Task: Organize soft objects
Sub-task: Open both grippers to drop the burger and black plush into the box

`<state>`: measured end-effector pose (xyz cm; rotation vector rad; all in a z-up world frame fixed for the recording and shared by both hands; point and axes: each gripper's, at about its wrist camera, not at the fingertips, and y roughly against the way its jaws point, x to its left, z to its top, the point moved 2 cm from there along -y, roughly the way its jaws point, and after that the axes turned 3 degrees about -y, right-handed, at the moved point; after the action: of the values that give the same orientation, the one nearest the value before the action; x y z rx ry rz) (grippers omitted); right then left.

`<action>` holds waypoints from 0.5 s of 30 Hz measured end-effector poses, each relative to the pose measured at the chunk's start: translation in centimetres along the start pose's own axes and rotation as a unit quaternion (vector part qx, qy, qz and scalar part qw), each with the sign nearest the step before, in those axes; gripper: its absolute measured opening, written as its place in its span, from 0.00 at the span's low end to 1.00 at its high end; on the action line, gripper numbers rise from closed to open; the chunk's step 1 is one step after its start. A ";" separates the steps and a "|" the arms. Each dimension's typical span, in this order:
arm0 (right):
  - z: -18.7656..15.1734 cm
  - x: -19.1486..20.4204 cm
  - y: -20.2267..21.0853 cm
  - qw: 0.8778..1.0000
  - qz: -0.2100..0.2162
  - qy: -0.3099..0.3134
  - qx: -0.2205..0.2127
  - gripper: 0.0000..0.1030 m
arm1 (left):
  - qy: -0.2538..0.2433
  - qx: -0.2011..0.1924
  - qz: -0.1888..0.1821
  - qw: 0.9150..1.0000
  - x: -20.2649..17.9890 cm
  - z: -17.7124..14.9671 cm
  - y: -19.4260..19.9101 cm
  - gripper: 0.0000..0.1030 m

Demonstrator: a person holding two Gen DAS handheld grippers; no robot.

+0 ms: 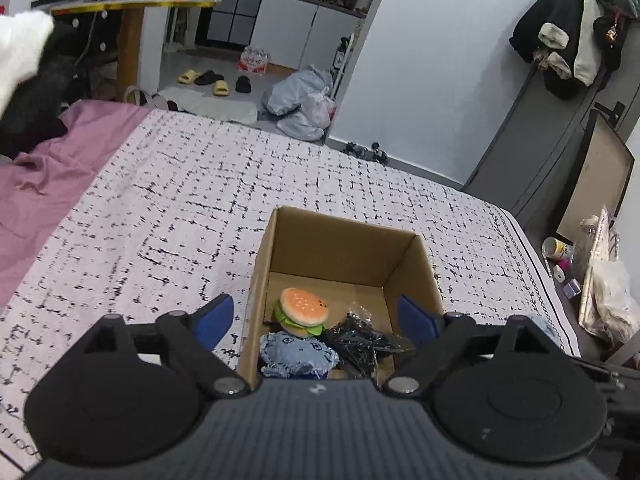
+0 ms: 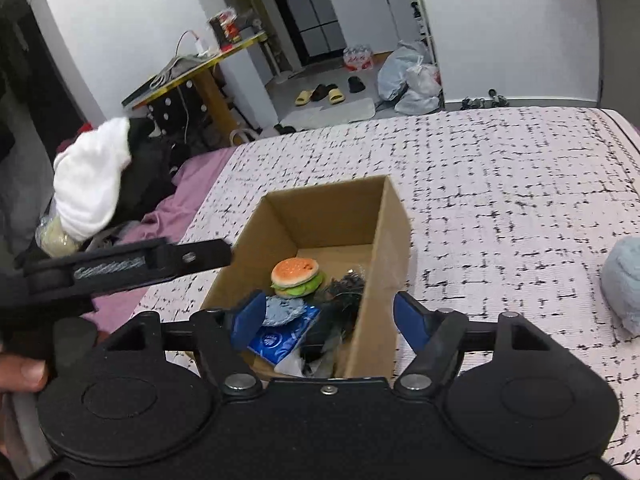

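Observation:
An open cardboard box stands on the patterned bed. Inside lie a plush burger, a blue denim soft toy and a black crinkly bundle. A blue packet shows in the right wrist view. My left gripper is open and empty, its fingers astride the box's near end. My right gripper is open and empty over the box's near end. A pale blue soft object lies on the bed to the right.
The bed cover spreads wide around the box, with a purple sheet at the left. A pile of white and black clothes sits at the bed's left edge. The left gripper's body reaches in from the left.

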<state>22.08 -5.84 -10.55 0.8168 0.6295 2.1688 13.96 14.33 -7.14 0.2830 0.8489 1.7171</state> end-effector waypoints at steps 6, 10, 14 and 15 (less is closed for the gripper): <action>0.4 -1.8 1.7 1.000 0.001 -0.022 -0.014 0.73 | 0.012 -0.022 -0.005 1.000 -1.0 -0.1 2.4 0.87; 0.4 -2.6 3.0 0.999 0.006 -0.023 -0.031 0.86 | 0.006 -0.041 -0.015 0.999 -2.5 -0.3 3.6 0.93; 0.5 -3.7 4.2 0.999 0.002 -0.028 -0.040 0.89 | -0.017 -0.049 -0.026 0.998 -4.8 -0.3 4.0 0.93; 0.5 -4.2 4.6 0.999 0.000 -0.029 -0.043 0.92 | -0.025 -0.051 -0.029 0.998 -5.4 -0.3 4.0 0.93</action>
<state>22.56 -11.84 -8.76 0.8297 0.5033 2.1489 12.58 8.87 -3.47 0.2296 0.7250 1.6871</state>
